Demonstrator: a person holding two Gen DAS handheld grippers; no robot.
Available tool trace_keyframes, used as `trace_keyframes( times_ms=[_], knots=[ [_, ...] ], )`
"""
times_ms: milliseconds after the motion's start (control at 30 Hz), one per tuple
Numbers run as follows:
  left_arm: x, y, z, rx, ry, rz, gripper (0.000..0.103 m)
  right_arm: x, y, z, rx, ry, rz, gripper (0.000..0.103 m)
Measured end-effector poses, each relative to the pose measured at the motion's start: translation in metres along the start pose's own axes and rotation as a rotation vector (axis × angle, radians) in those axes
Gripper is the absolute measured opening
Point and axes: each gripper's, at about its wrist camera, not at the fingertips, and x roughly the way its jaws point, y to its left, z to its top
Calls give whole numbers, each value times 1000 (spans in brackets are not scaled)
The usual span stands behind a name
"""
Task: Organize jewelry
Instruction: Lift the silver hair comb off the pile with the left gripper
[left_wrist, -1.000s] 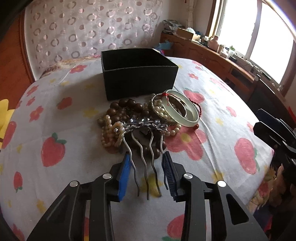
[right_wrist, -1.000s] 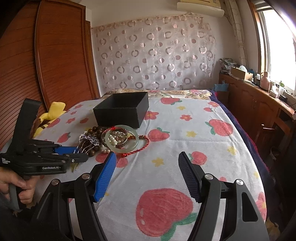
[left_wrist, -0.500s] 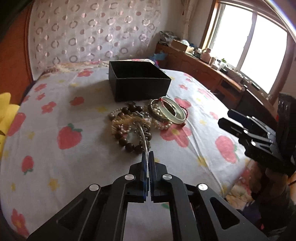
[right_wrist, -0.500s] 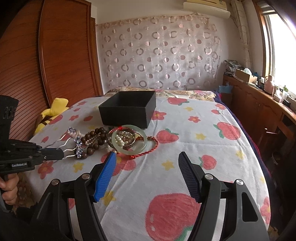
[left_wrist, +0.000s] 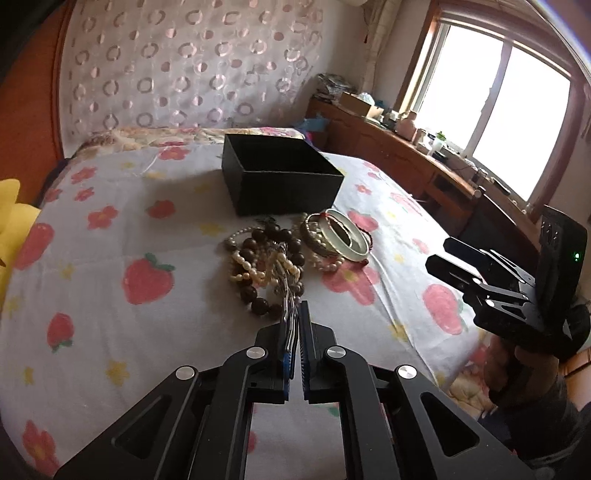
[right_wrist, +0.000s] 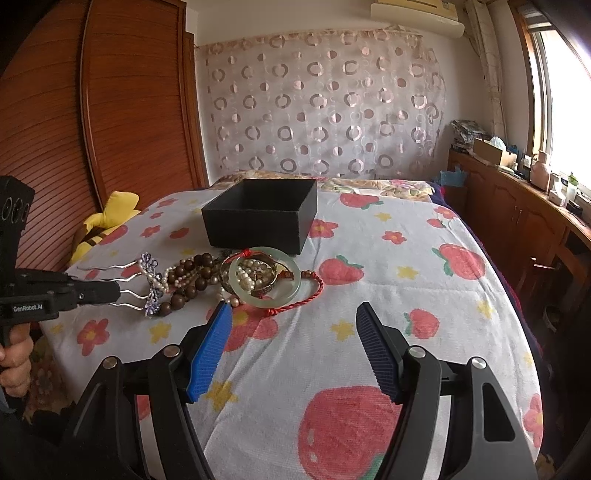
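Gripping a silver hair comb by its wavy prongs, the left gripper is holding it clear of the strawberry-print bedspread, its jaws pressed together on the metal with the beaded head pointing toward the pile. Lying just beyond the comb is the rest of the jewelry: a string of dark wooden beads, pearl strands, a pale green bangle resting over a gold bracelet, and a red cord trailing out to the side. Sitting right behind the pile, and standing between it and the far end of the bed, is an open black box, its near wall just beside the bangle. The right gripper is hovering over bare bedspread near the bangle, its blue pads spread wide with nothing between them. A yellow plush toy is lying at the bed's edge by the wooden wardrobe.
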Motion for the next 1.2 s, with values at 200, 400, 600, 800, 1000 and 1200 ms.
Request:
trace_keyframes(
  times_ms=[200, 400, 600, 800, 1000, 1200],
  knots=[
    [-11, 6, 6, -7, -42, -18, 1, 2, 1, -2, 0, 0, 4, 72],
    [-25, 13, 21, 0, -43, -3, 1, 4, 6, -2, -9, 1, 16, 72],
    [-23, 34, 10, 2, 61, 30, 1, 10, 25, 8, -50, 4, 79, 72],
    [-28, 61, 0, -21, 133, 42, 1, 24, 61, 24, -131, 25, 227, 61],
    [-34, 70, -1, -20, 124, 64, 1, 56, 111, 36, -226, 104, 396, 43],
    [-36, 78, -2, -35, 115, 47, 1, 76, 148, 44, -283, 165, 522, 21]
  ],
)
